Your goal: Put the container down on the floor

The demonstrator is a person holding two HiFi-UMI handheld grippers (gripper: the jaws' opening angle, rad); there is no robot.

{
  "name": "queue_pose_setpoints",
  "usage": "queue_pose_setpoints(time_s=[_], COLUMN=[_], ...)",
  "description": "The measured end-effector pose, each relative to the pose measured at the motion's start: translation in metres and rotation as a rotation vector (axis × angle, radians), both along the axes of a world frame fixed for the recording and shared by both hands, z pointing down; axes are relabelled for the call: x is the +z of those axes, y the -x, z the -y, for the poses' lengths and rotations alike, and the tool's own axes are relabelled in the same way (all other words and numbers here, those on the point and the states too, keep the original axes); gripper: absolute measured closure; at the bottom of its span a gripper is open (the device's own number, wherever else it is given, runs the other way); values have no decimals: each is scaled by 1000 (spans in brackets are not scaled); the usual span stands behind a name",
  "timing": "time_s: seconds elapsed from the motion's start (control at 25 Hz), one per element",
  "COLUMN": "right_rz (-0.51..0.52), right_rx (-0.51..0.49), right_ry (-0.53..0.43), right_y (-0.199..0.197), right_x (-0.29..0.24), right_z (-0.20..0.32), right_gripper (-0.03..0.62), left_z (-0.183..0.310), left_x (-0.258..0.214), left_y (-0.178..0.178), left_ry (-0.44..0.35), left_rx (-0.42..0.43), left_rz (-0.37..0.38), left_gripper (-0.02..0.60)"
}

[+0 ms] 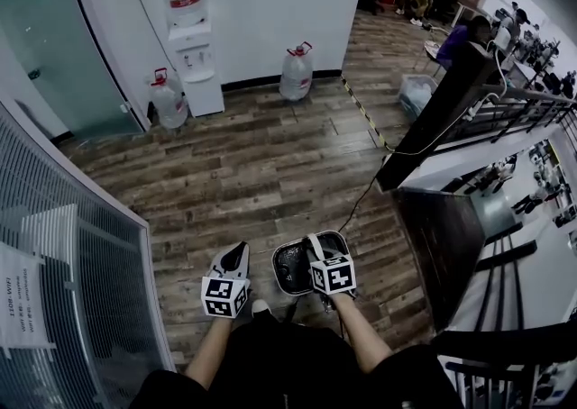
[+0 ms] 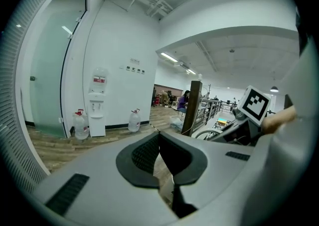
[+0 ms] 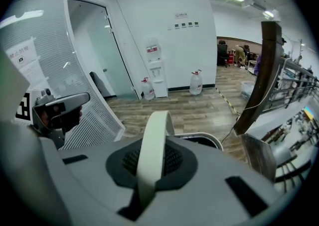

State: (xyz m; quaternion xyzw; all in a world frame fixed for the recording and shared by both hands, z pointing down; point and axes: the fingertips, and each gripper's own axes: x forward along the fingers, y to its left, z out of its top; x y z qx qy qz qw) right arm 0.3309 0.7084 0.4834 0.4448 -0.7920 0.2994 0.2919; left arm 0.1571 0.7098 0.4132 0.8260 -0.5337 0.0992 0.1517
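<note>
Right gripper (image 3: 152, 163) holding container (image 1: 293, 272), left gripper (image 2: 159, 155) seemingly closed

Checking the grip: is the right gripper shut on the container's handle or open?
Shut: the right gripper clamps the white handle, with the container below it.

Your left gripper (image 1: 238, 254) and right gripper (image 1: 317, 249) have pale grey shells with black ribbed pads (image 2: 144, 153). Each carries a cube (image 1: 224, 296) of black-and-white square markers. You wear dark clothing (image 1: 288, 362).
</note>
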Motion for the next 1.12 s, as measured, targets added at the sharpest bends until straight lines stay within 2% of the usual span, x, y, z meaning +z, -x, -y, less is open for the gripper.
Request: queue_pose_setpoints(time_s=[0.6,1.12], right_rz=[-14,-16], right_rx=[61,34], right_ry=[22,-16], right_y=[56,87], right_x=[2,-25], right_z=[37,47], right_gripper=[583,583], left_z=[39,46], left_x=[6,4], left_y=[75,100], left_ry=[-6,-7], left_rx=[49,45], left_rz=[37,29], left_gripper=[568,568])
